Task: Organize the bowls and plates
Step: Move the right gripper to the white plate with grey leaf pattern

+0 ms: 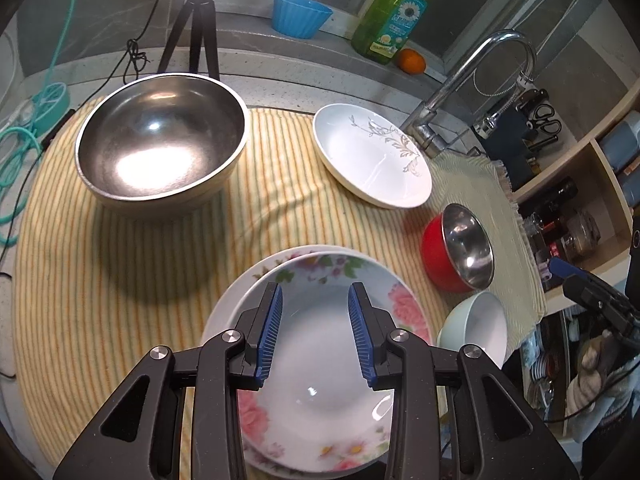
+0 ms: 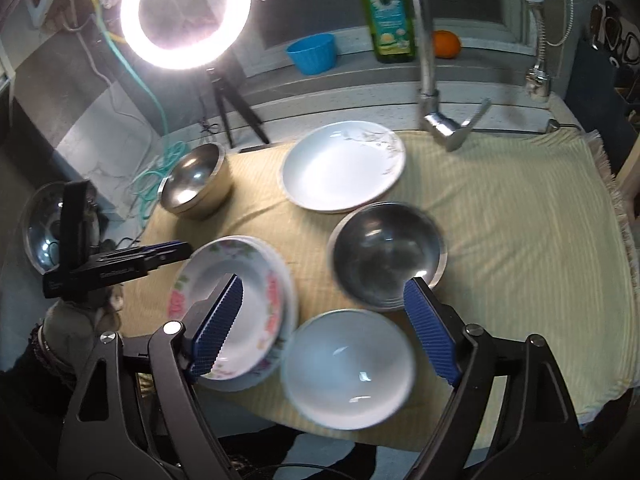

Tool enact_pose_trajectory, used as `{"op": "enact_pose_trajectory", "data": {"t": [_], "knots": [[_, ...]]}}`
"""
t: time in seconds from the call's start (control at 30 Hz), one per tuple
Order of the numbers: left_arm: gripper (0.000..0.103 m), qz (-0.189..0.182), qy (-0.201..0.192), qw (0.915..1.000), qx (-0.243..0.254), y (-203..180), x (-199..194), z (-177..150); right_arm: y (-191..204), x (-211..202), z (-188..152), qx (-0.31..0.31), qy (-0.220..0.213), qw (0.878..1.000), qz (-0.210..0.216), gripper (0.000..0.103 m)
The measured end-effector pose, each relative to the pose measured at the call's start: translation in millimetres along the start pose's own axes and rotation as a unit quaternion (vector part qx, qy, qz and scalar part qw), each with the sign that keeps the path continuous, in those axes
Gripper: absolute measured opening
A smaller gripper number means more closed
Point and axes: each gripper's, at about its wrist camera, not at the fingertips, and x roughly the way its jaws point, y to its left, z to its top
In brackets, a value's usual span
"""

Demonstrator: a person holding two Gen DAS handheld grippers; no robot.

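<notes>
Left tongs narrowly parted, empty, above the floral plate stacked on the striped cloth, right tongs wide apart, empty, above the white bowl beside that plate, red bowl just behind.

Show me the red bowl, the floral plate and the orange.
red bowl (image 1: 436,258), left wrist view, on its red outer wall.
floral plate (image 1: 404,304), left wrist view, on its pink-flowered rim.
orange (image 2: 447,44), right wrist view, on its middle.

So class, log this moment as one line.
left gripper: open, above floral plate | right gripper: open, empty, above pale bowl | red bowl: unstacked
</notes>
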Motion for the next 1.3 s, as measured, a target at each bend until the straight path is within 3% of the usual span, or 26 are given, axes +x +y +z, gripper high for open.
{"op": "enact_pose_trajectory", "data": {"t": [0.2, 0.37, 0.43, 0.5, 0.67, 0.8, 0.87, 1.3], "knots": [[0.032, -0.004, -0.014, 0.9997, -0.019, -21.3, 16.6, 10.7, -54.6, 9.0, 21.7, -0.011, 0.009, 1.0, -0.023, 0.085], [0.032, -0.009, -0.028, 0.9986, -0.044, -34.0, 32.8, 21.9, -95.0, 31.2, 45.6, -0.016, 0.016, 1.0, 0.001, 0.085], [0.032, -0.005, -0.035, 0.9979, -0.054, -37.0, 37.9, 27.5, -109.0, 43.4, 57.5, -0.01, 0.02, 1.0, 0.015, 0.082], [0.032, -0.002, -0.04, 0.9972, -0.064, -36.6, 43.7, 33.7, -116.4, 56.6, 68.3, -0.012, 0.027, 0.999, 0.028, 0.071], [0.032, 0.016, -0.044, 0.9949, -0.089, -30.8, 60.0, 50.2, -118.4, 88.9, 89.4, -0.037, 0.041, 0.998, 0.041, 0.058], [0.032, 0.037, -0.042, 0.9938, -0.096, -25.8, 76.2, 65.5, -110.1, 112.9, 101.4, -0.069, 0.044, 0.996, 0.04, 0.057], [0.032, 0.042, -0.039, 0.9934, -0.099, -25.0, 82.7, 69.8, -106.6, 126.5, 105.8, -0.079, 0.052, 0.995, 0.043, 0.051], [0.032, 0.06, -0.017, 0.9917, -0.113, -12.6, 113.1, 87.8, -102.5, 184.1, 120.9, -0.079, 0.092, 0.991, 0.06, 0.036]]}}
